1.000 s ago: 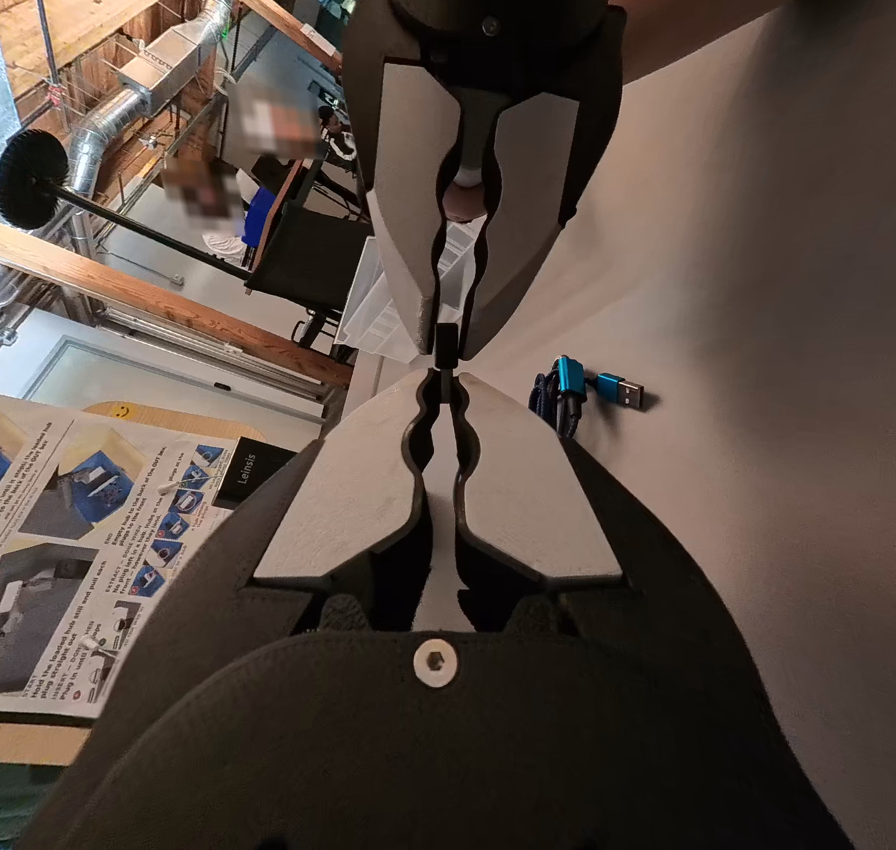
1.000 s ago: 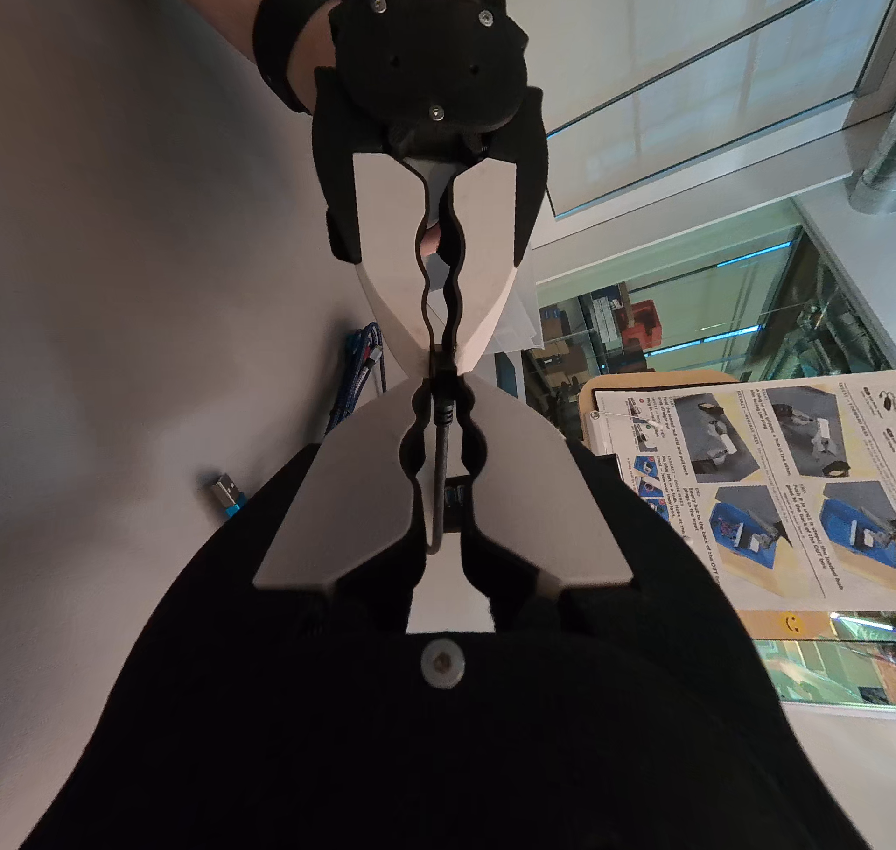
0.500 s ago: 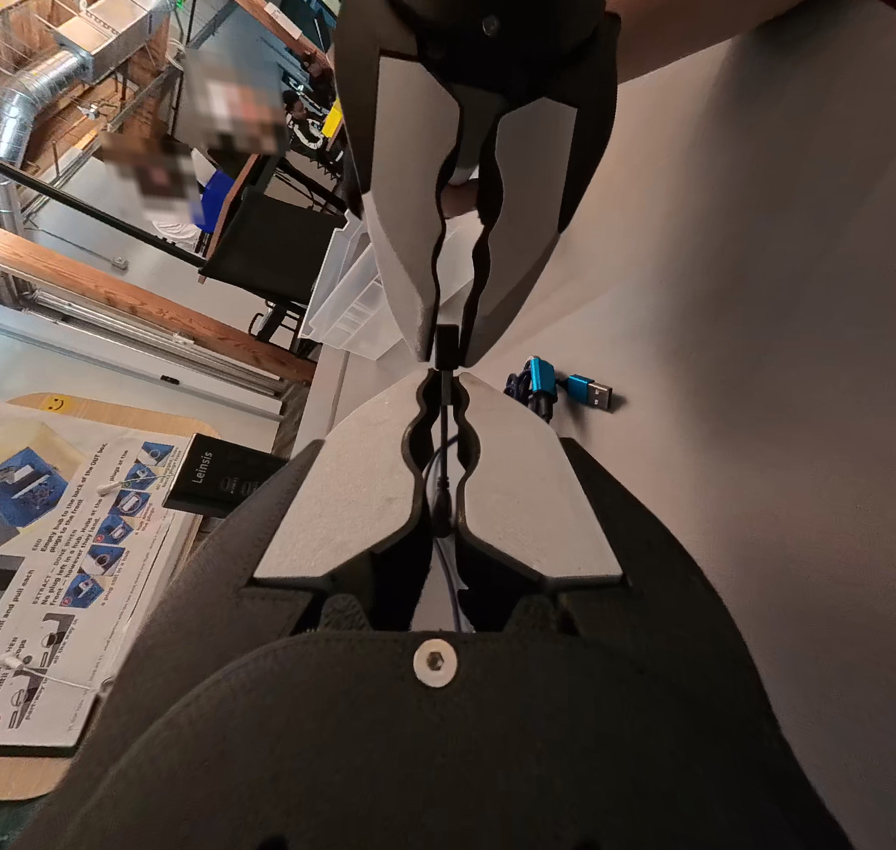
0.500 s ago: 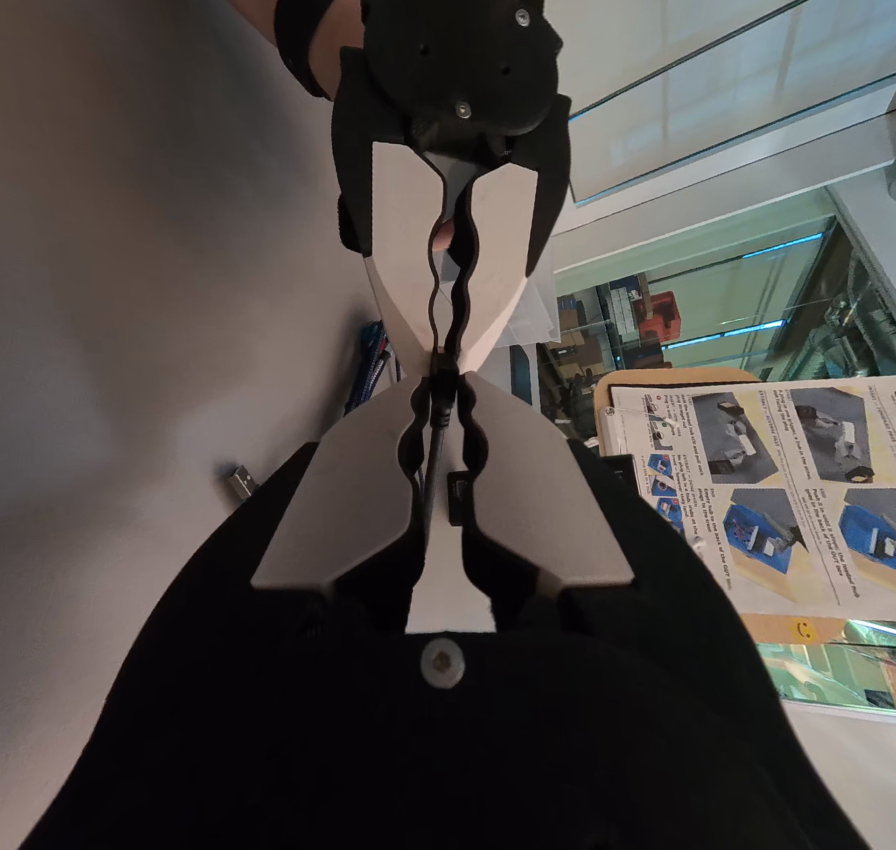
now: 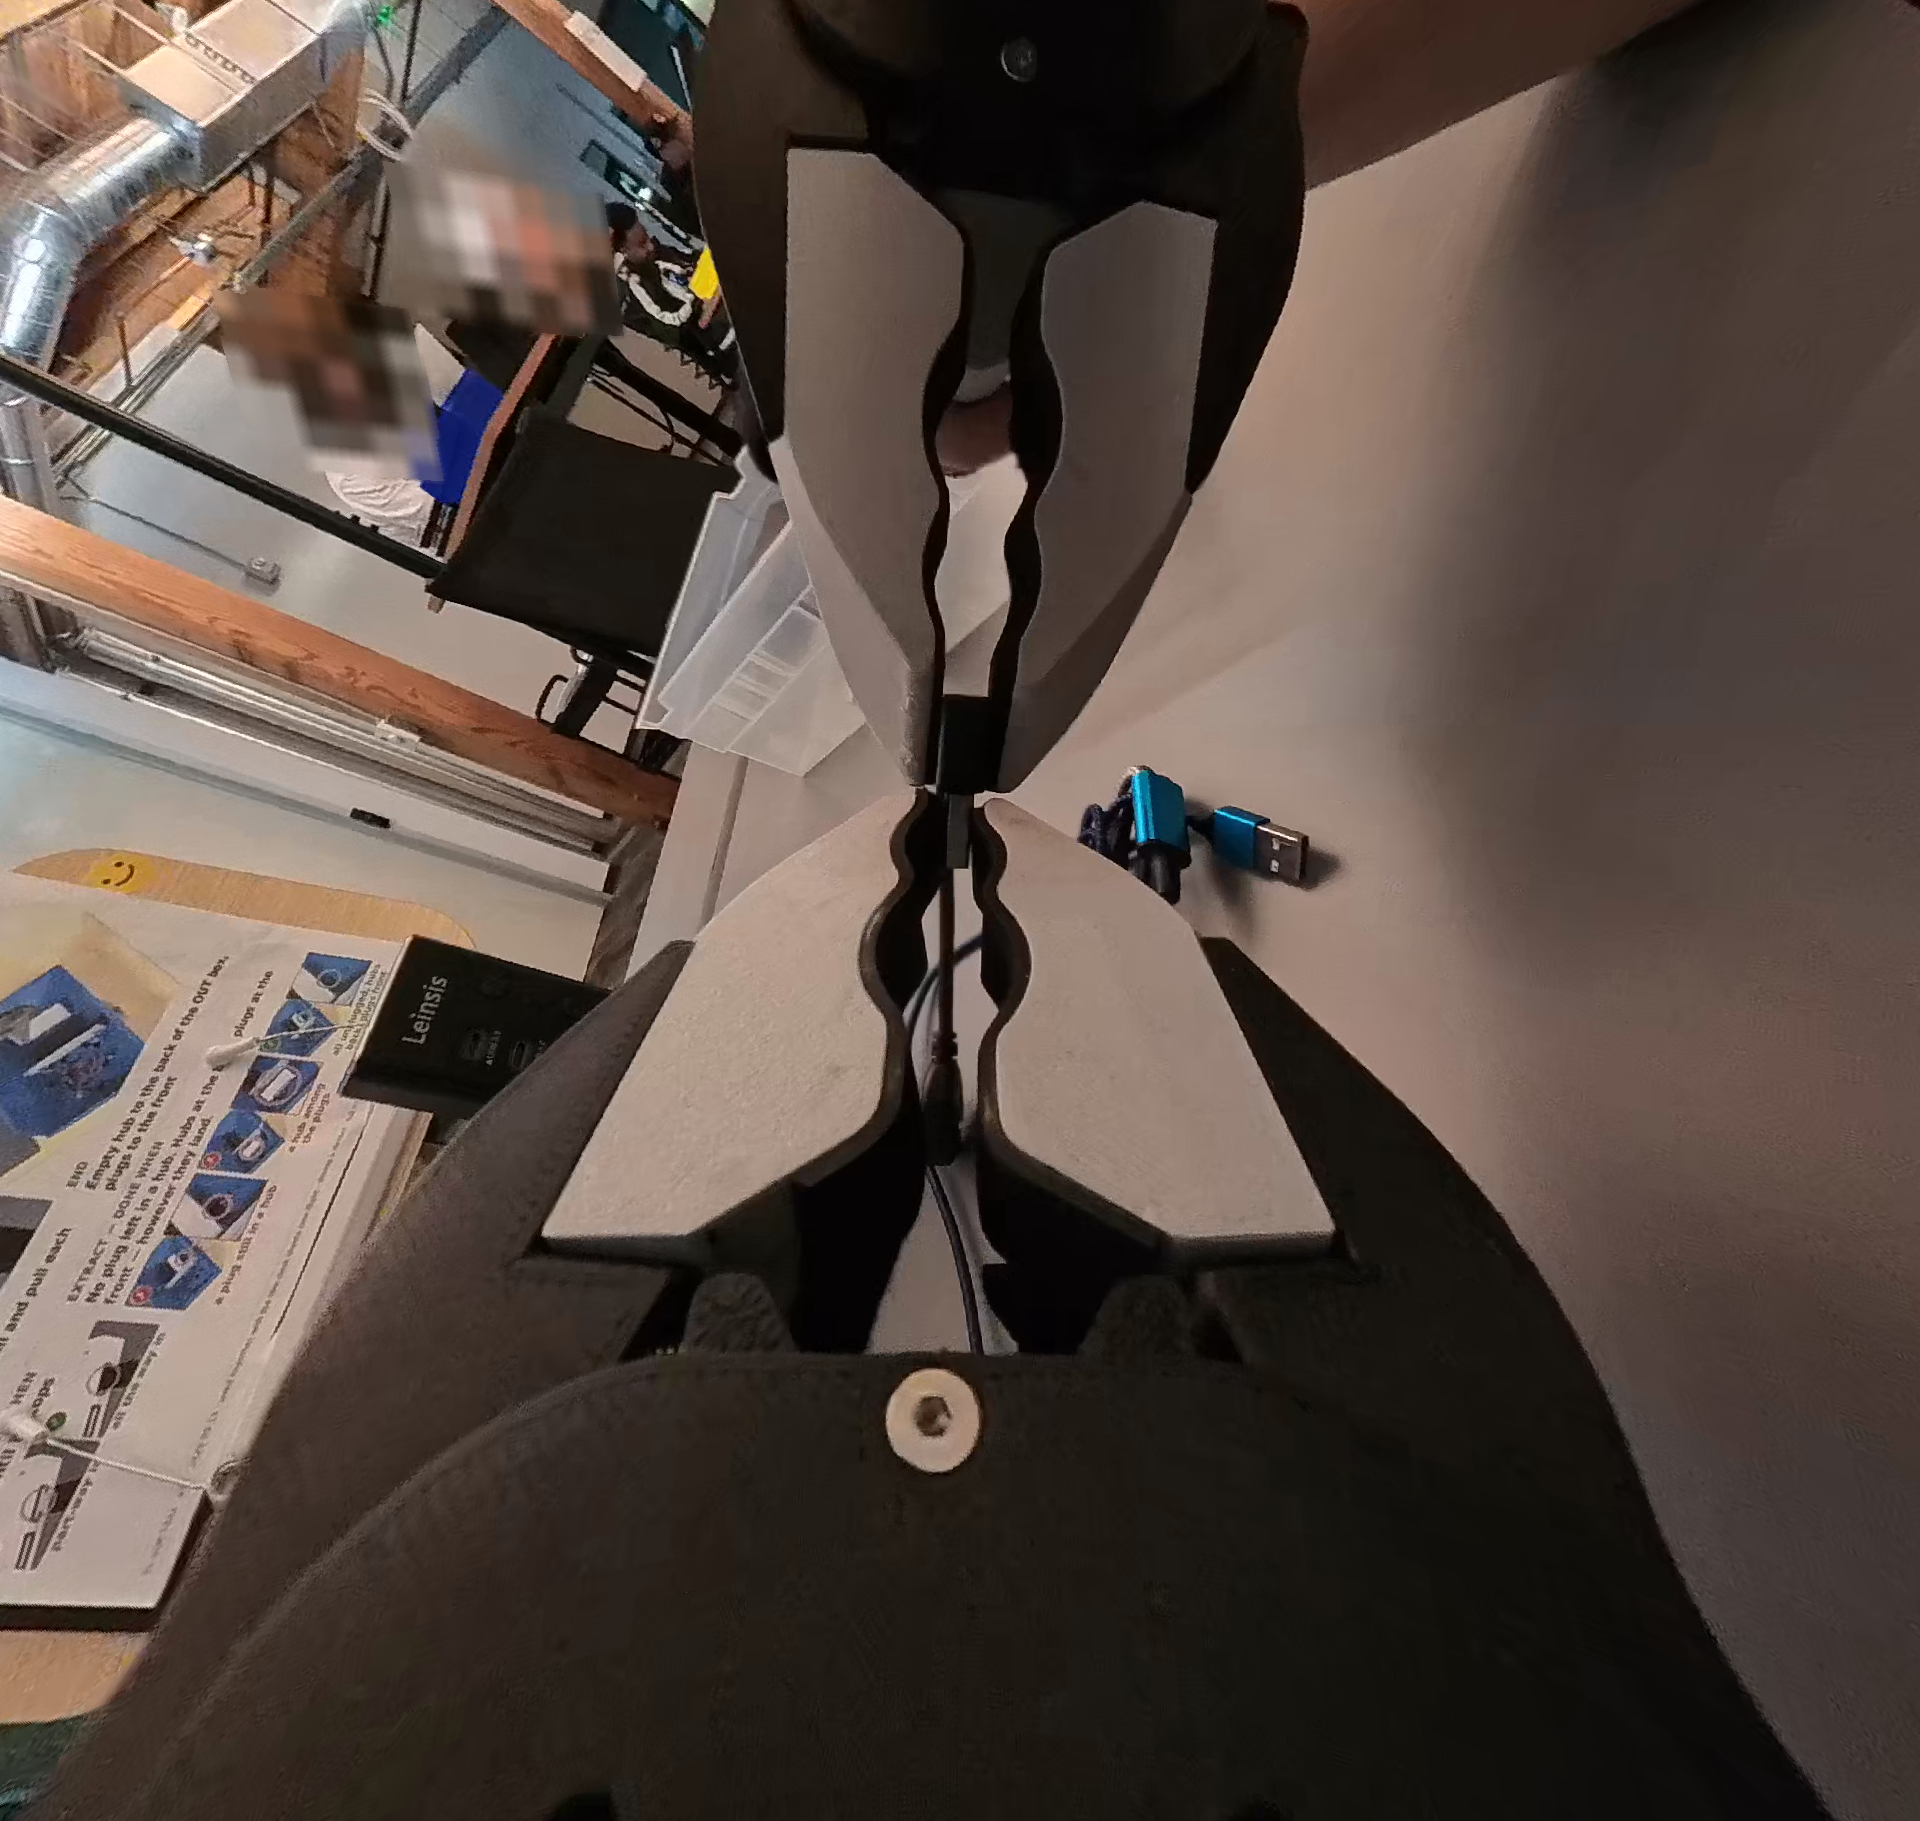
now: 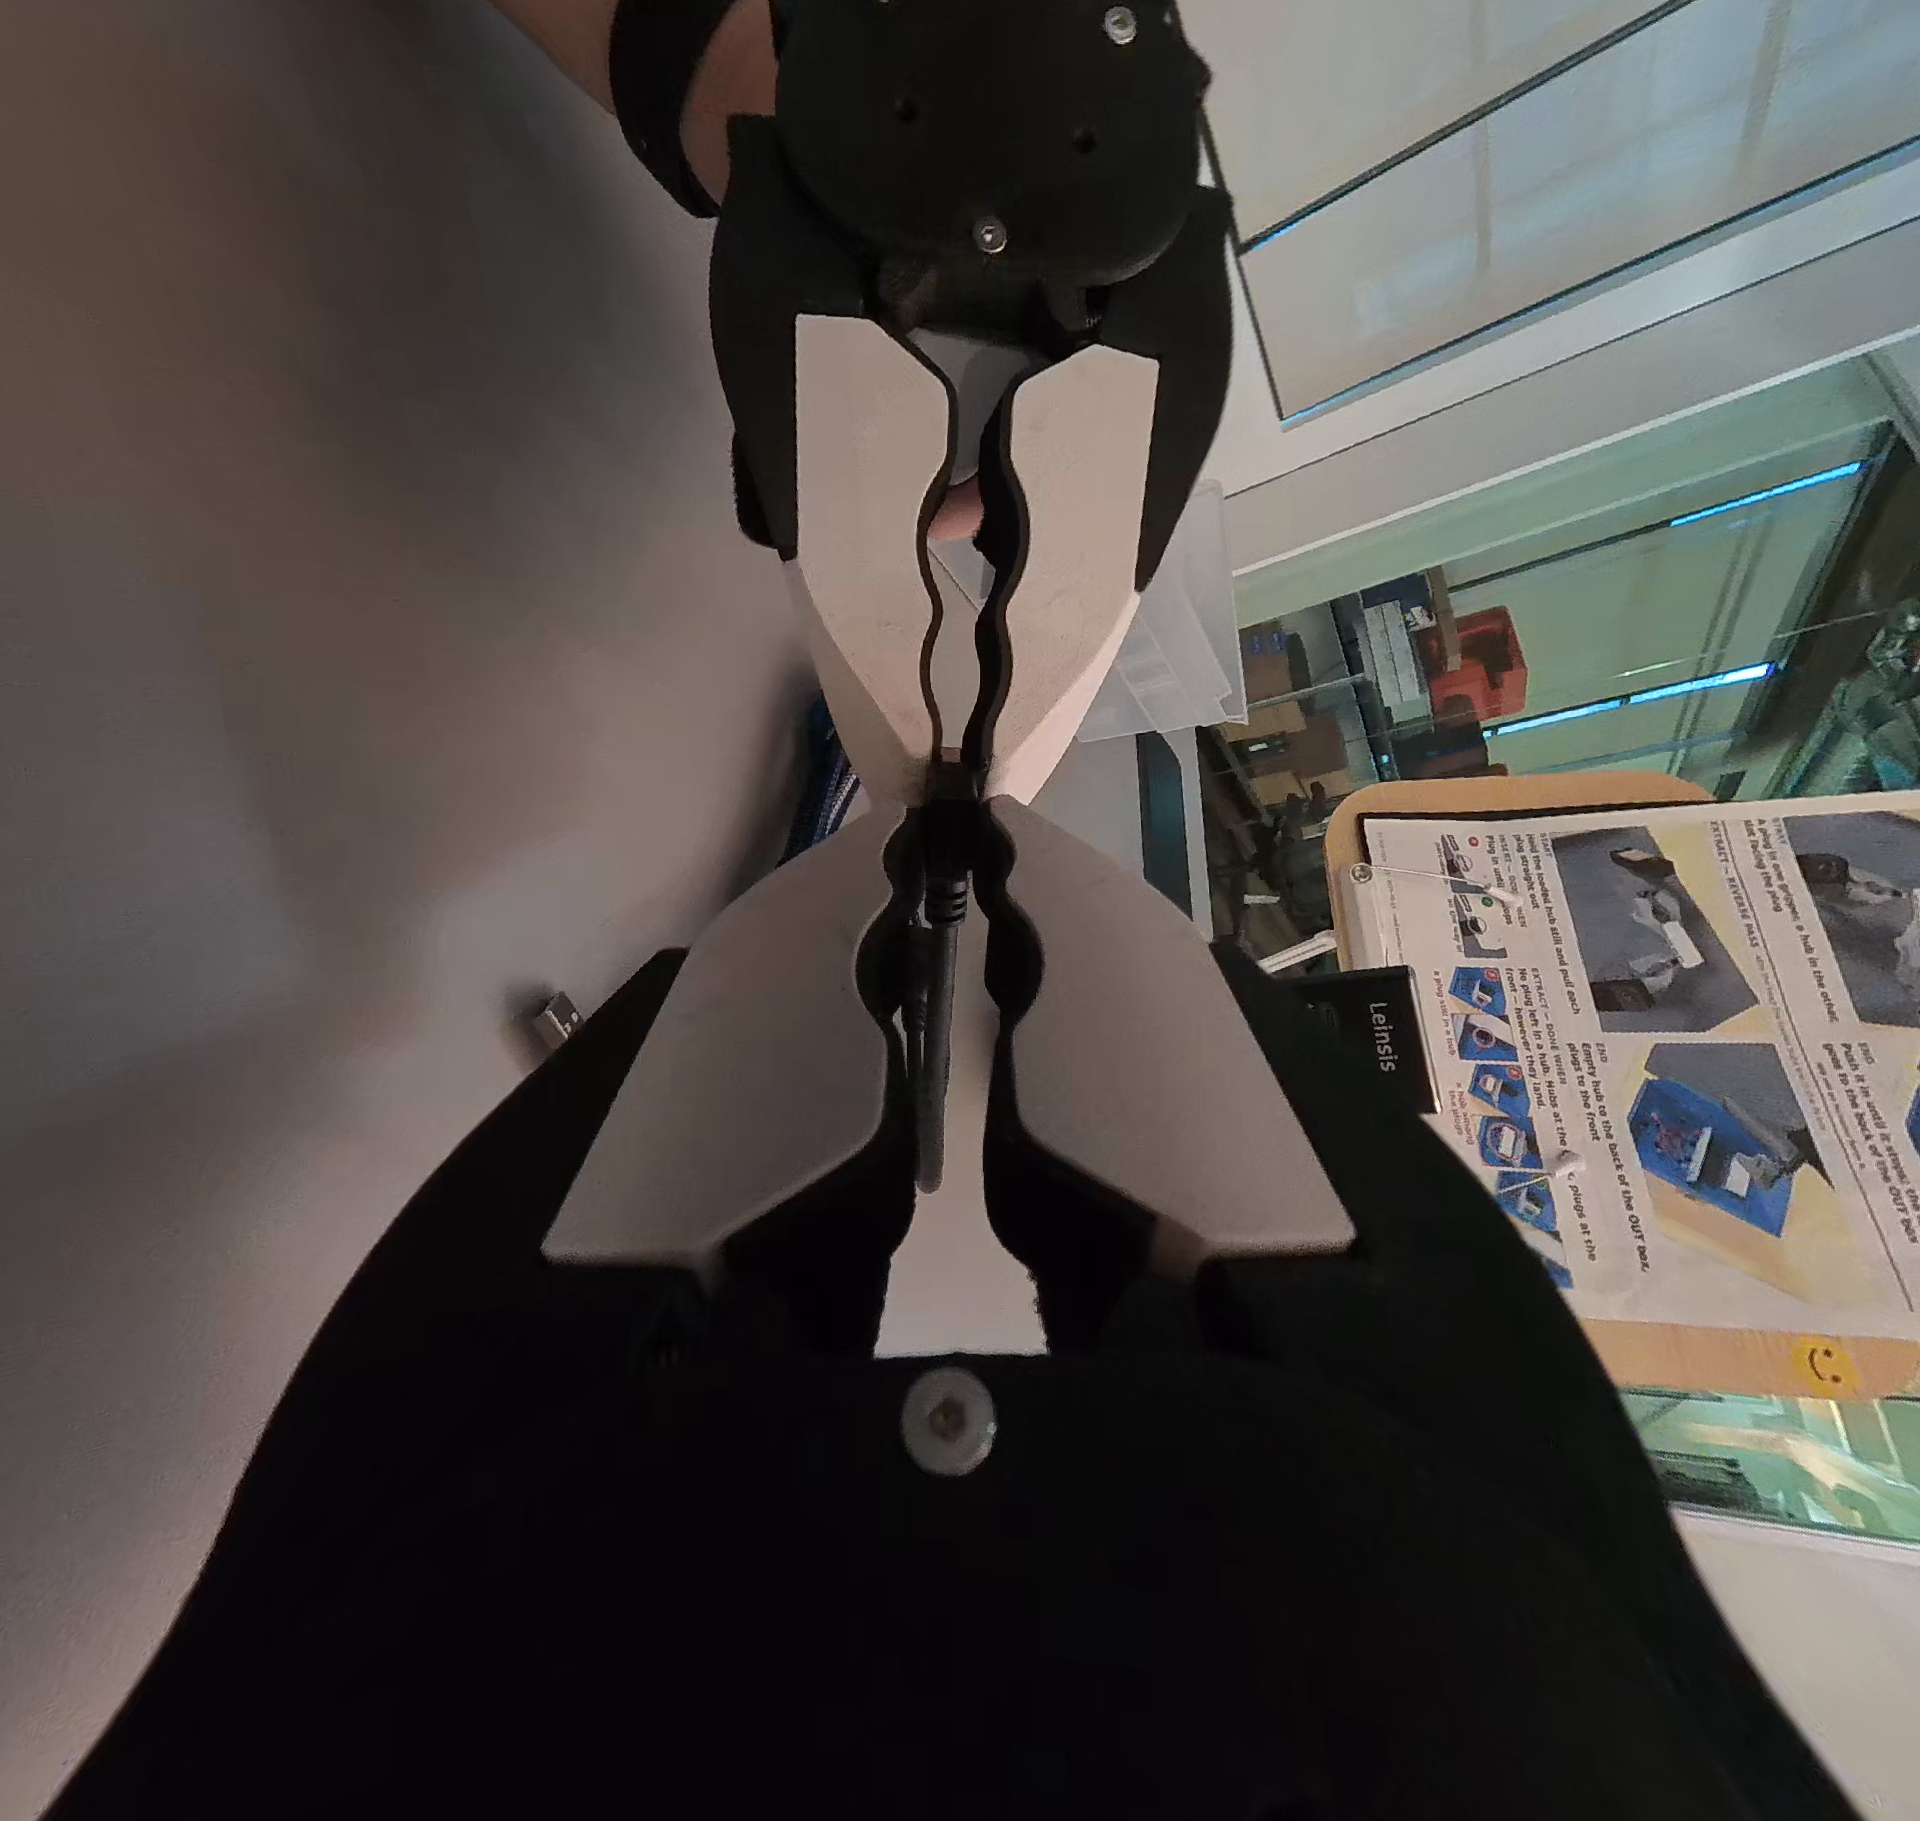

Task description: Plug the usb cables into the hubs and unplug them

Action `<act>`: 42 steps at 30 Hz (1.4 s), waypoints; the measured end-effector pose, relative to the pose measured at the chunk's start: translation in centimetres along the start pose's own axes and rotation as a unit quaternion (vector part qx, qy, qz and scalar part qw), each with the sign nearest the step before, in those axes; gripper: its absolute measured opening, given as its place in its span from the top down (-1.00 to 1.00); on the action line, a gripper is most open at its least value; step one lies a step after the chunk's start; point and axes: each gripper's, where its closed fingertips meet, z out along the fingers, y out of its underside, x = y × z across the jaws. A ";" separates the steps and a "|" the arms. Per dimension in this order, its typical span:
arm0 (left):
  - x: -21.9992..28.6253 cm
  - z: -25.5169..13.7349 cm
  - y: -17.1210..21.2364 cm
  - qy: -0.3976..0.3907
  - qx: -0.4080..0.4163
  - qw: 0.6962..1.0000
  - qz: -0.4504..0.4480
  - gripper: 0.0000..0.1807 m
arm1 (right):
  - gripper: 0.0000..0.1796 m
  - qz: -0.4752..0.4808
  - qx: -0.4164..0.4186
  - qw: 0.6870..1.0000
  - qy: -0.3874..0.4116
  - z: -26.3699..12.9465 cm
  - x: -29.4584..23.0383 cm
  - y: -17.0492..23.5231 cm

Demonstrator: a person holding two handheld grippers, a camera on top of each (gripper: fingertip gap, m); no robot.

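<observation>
- Left wrist view: the left gripper [image 5: 954, 819] pinched a thin black plug [image 5: 957, 833], its cord trailing back between the fingers. Tip to tip with it, the right gripper [image 5: 966, 748] clamped a small black block [image 5: 967, 745], likely the hub's end. Both hung above the table [image 5: 1558, 628].
- A blue cable [image 5: 1210, 831] lay on the table, well apart. A black hub [image 5: 457, 1028] sat beside the instruction sheet [image 5: 156, 1200].
- Right wrist view: the right gripper [image 6: 948, 815] was closed on a ribbed black connector [image 6: 943, 872]; only here did its strain relief show.
- Best done by keeping both grippers in line and pulling or pushing straight, without twisting.

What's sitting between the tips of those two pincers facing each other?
In the left wrist view, a small black plug, pinched at both ends by the left gripper and right gripper.
</observation>
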 end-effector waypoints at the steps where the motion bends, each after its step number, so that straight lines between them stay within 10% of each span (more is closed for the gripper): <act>1: -0.3 0.0 -0.1 -0.009 0.004 1.000 -0.007 0.96 | 0.90 0.006 0.002 1.000 0.004 0.0 0.2 0.0; 8: -4.0 -1.1 0.8 -0.098 0.026 0.989 -0.103 0.78 | 0.89 0.049 -0.013 0.996 0.074 -1.4 3.5 1.6; 18: -12.5 1.6 10.4 -0.203 0.026 0.871 -0.447 0.17 | 0.90 0.109 -0.005 0.978 0.179 -4.6 7.9 3.1; 42: -9.8 11.2 17.6 0.021 -0.105 0.912 -0.395 0.47 | 0.90 0.117 -0.029 0.974 0.192 -5.2 8.4 4.4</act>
